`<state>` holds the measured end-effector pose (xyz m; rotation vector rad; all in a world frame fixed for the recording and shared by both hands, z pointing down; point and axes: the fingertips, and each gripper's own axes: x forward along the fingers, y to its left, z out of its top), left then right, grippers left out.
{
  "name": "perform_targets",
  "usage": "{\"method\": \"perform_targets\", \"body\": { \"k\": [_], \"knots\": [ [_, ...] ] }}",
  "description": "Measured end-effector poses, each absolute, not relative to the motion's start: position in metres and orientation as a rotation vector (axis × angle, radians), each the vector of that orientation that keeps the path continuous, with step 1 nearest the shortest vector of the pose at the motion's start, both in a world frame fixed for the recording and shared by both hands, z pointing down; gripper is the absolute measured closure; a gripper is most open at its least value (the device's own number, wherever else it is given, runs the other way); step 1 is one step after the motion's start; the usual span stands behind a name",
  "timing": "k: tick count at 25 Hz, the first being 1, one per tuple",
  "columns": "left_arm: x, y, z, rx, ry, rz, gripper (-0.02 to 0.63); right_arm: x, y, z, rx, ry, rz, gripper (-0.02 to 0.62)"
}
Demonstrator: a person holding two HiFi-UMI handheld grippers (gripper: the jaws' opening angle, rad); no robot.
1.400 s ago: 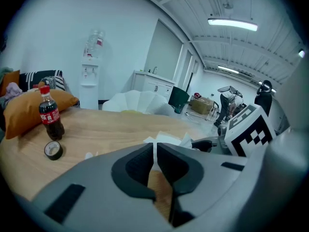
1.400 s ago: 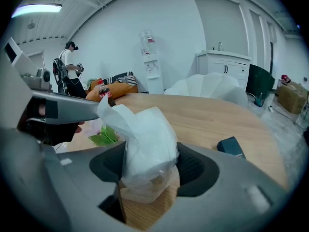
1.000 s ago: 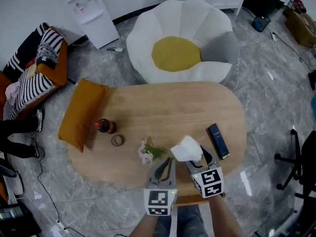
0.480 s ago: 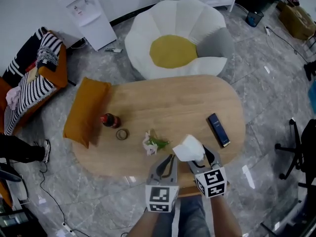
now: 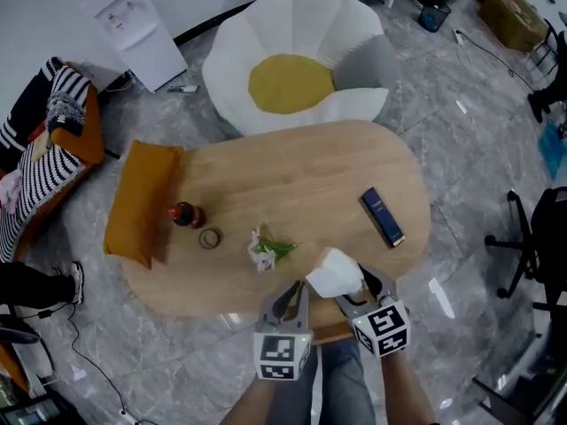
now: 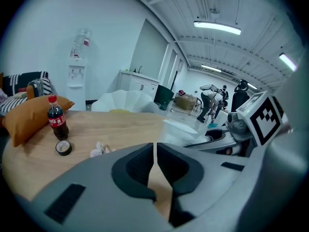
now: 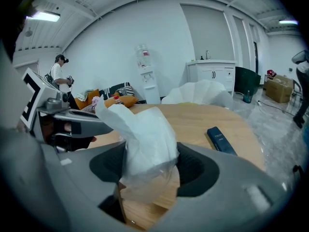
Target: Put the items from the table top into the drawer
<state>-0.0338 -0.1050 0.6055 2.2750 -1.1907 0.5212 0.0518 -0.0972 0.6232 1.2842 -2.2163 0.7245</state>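
We've the right gripper (image 5: pixel 353 283) clamped on a crumpled white tissue pack (image 5: pixel 335 271) at the oval wooden table's (image 5: pixel 292 171) near edge, the left gripper (image 5: pixel 299 289) pinched together empty beside it, while a red-capped cola bottle (image 5: pixel 183 213), dark tape roll (image 5: pixel 210 237), white flower sprig (image 5: pixel 264 252) and flat dark blue box (image 5: pixel 382 217) sit on top, so we judge it barely started.

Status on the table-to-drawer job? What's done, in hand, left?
Done: nothing visibly stowed; the drawer's inside is out of sight. In hand: right hand-held gripper clamps a white soft pack near the front edge of the table; left hand-held gripper is shut, empty. Left: cola bottle, tape roll, flower sprig and dark blue box lie on the table.
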Motion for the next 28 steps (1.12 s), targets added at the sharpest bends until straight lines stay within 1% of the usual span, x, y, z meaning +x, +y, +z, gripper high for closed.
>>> {"method": "perform_targets", "body": {
  "k": [3, 11, 20, 28],
  "knots": [
    [-0.042, -0.098, 0.61, 2.234, -1.204, 0.527, 0.578, 0.048, -0.084, 0.624, 1.236, -2.213, 0.735, 0.31],
    [-0.038, -0.081, 0.616, 2.227, -1.187, 0.515, 0.578, 0.05, -0.047, 0.626, 1.148, -2.217, 0.794, 0.31],
    [-0.017, -0.065, 0.614, 2.208, -1.28, 0.464, 0.578, 0.064, -0.026, 0.632, 1.025, -2.264, 0.727, 0.31],
    [-0.018, -0.032, 0.621, 2.163, -1.342, 0.472, 0.578, 0.063, -0.005, 0.635, 0.985, -2.313, 0.708, 0.31]
  ]
}}
